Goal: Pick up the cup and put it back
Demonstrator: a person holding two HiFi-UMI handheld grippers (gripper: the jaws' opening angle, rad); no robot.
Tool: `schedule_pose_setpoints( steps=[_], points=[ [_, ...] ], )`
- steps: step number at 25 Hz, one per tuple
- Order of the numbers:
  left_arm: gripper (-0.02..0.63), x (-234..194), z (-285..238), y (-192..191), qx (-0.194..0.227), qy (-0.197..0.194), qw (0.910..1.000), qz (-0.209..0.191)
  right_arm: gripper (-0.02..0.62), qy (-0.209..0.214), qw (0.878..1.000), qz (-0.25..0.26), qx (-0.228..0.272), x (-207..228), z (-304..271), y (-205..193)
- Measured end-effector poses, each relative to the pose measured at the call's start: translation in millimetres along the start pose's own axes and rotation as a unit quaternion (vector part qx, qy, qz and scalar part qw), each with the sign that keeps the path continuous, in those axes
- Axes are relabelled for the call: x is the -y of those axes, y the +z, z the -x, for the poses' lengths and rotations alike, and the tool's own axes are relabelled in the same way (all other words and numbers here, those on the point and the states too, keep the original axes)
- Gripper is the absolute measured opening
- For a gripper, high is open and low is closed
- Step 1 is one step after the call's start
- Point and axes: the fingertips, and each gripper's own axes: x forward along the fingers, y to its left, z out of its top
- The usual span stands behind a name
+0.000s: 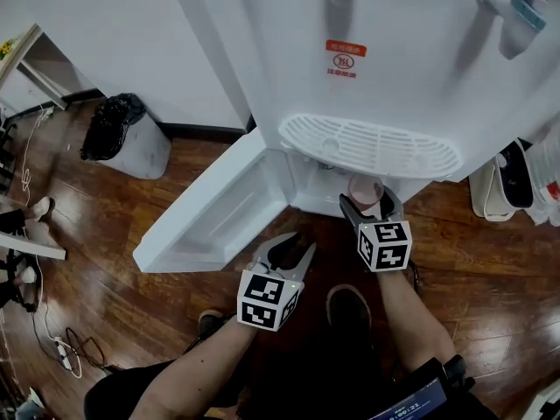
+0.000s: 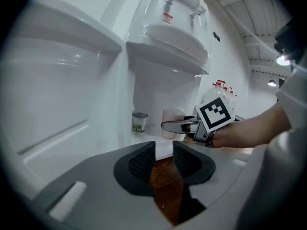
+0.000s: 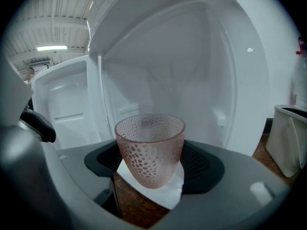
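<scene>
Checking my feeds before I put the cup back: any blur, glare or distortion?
Head view: sharp, with glare streaks on the wood floor. Right gripper view: fisheye bending, black corners, pink cup crisp. Left gripper view: same vignette, bright lamp at right.

White water dispenser [image 1: 385,68] is standing on the wooden floor [image 1: 131,304], its lower cabinet door [image 1: 219,208] hanging open to the left, a slotted drip tray [image 1: 367,147] sticking out above the cabinet and a red sticker [image 1: 345,59] showing above that. A small printed tumbler [image 2: 139,123] is sitting upright inside the cabinet, near its left wall. A grey bin [image 1: 144,151] with a black bag [image 1: 109,125] is standing well left of the dispenser, cables [image 1: 66,353] are trailing on the floor at far left, and a white container [image 1: 488,191] is standing at the right.
</scene>
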Motion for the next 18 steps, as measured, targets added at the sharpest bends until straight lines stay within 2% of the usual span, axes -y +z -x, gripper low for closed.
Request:
schedule_pose_setpoints(
  steps=[4,7,15,18],
  points=[
    [0.212,-1,-10,1,0.008,0.0,0.9997,0.021,0.37,-0.005,1.0,0.005,0.003,5,-11,-1],
    [0.161,1,-15,1,0.007,-0.007,0.9999,0.007,0.37,-0.02,1.0,-0.006,0.0,13,-20,-6],
    [0.153,1,-24,-7,0.001,-0.027,0.9995,-0.019,0.37,-0.048,0.999,-0.02,-0.002,31,-42,-10],
    [0.11,-4,-25,-10,-0.005,-0.03,0.9993,-0.023,0.37,-0.05,0.999,-0.016,-0.002,28,-51,-9]
  ],
)
